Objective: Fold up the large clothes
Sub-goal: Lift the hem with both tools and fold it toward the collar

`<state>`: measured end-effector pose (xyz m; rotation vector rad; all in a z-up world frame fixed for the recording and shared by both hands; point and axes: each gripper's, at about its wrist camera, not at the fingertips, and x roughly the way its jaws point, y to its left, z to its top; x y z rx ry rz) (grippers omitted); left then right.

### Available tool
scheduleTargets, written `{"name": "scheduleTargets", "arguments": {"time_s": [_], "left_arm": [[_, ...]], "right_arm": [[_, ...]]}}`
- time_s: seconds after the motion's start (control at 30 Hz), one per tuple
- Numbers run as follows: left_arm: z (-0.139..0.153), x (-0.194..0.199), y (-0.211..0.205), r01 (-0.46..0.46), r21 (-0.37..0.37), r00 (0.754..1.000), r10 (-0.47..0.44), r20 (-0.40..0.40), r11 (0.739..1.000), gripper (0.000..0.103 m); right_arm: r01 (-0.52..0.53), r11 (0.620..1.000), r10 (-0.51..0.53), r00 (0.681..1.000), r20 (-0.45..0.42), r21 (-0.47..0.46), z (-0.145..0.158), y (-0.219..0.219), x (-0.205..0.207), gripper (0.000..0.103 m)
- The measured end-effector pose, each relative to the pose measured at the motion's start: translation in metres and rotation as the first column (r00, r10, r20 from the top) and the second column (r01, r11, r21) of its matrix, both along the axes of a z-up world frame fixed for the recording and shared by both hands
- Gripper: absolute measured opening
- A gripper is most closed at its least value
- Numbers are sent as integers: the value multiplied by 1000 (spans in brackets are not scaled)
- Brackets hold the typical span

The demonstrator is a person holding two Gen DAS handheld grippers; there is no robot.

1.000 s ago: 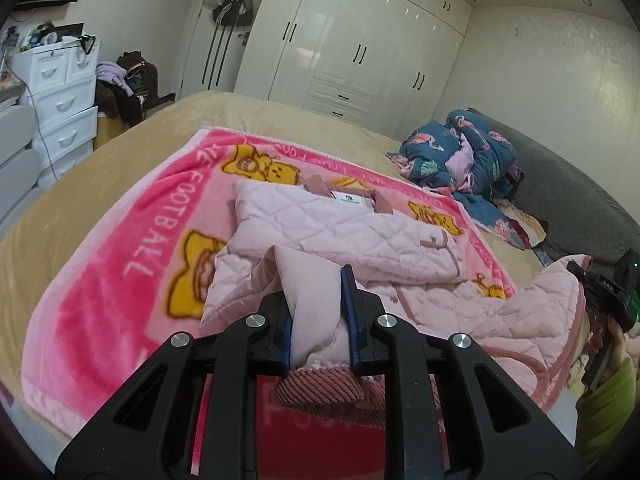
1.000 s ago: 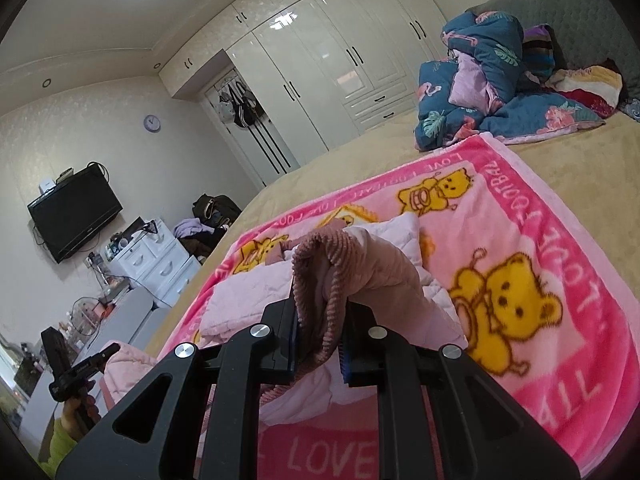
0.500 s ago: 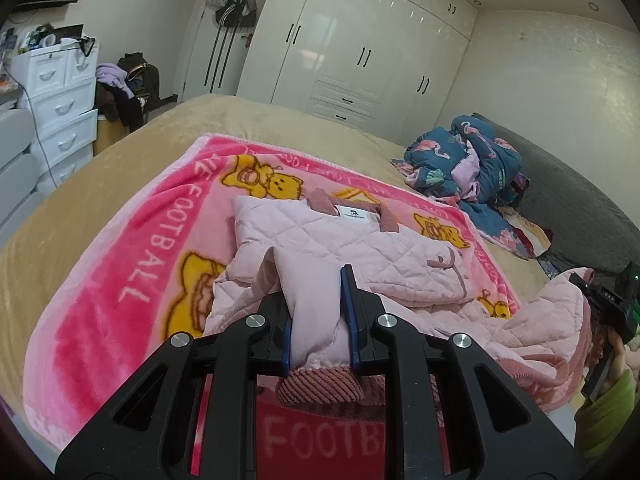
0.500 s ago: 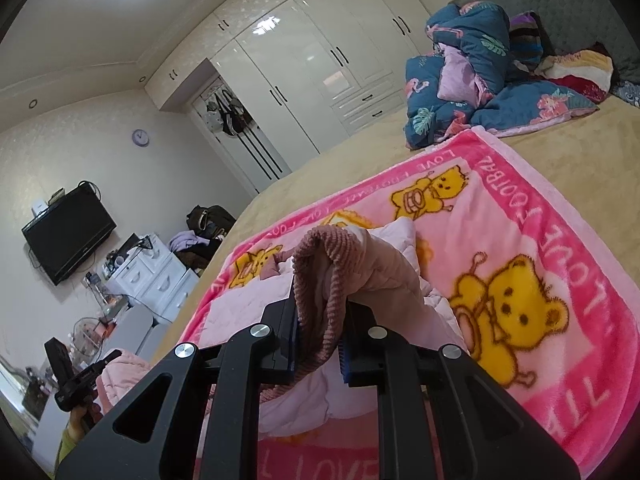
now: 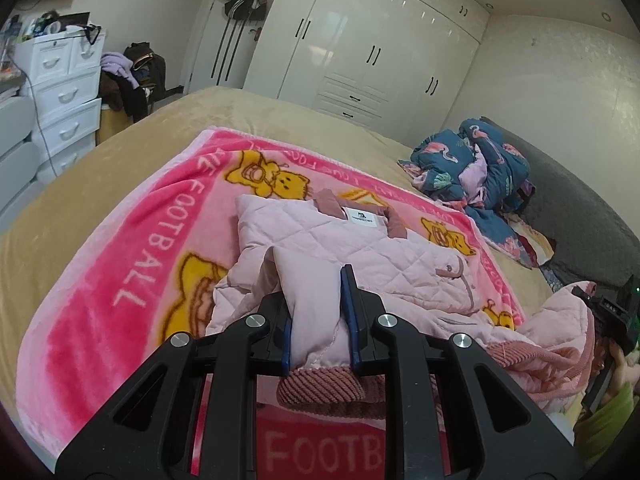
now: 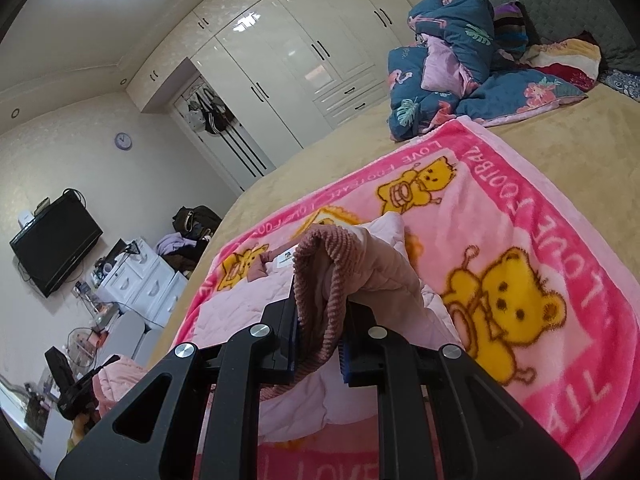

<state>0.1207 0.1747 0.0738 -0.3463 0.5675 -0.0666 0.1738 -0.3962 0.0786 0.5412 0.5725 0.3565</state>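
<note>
A pale pink quilted jacket [image 5: 356, 248] lies on a pink teddy-bear blanket [image 5: 132, 248] on the bed, collar and white label at the far end. My left gripper [image 5: 316, 320] is shut on the jacket's hem, with its ribbed darker pink band [image 5: 320, 386] hanging below the fingers. My right gripper [image 6: 320, 320] is shut on another part of the ribbed hem [image 6: 320, 280], lifted above the blanket [image 6: 520, 240]. The right gripper also shows at the right edge of the left wrist view [image 5: 612, 316].
A heap of blue flamingo bedding [image 5: 472, 168] lies at the bed's far right by a grey headboard [image 5: 580, 208]. White drawers [image 5: 64, 92] stand left of the bed. White wardrobes [image 5: 372, 48] line the far wall. A wall TV [image 6: 52, 244] hangs at the left.
Both grippers have lifted and drawn back slightly with the hem still held. The jacket's lower part has bunched up toward me.
</note>
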Motion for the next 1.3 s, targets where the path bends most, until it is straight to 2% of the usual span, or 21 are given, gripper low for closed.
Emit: {"name": "scheduleTargets", "arguments": {"time_s": [0.17, 0.53, 1.3], "left_arm": [[5, -7, 3, -8, -4, 1000, 8, 13, 1000, 13], [34, 4, 20, -49, -7, 997, 49, 60, 999, 13], [13, 54, 30, -94, 28, 995, 93, 32, 995, 14]], "right_arm": [[0, 1000, 0, 1000, 19, -4, 7, 2, -5, 14], [13, 1000, -12, 996, 88, -5, 46, 5, 3, 14], [33, 998, -29, 998, 61, -59, 34, 20, 63, 14]]}}
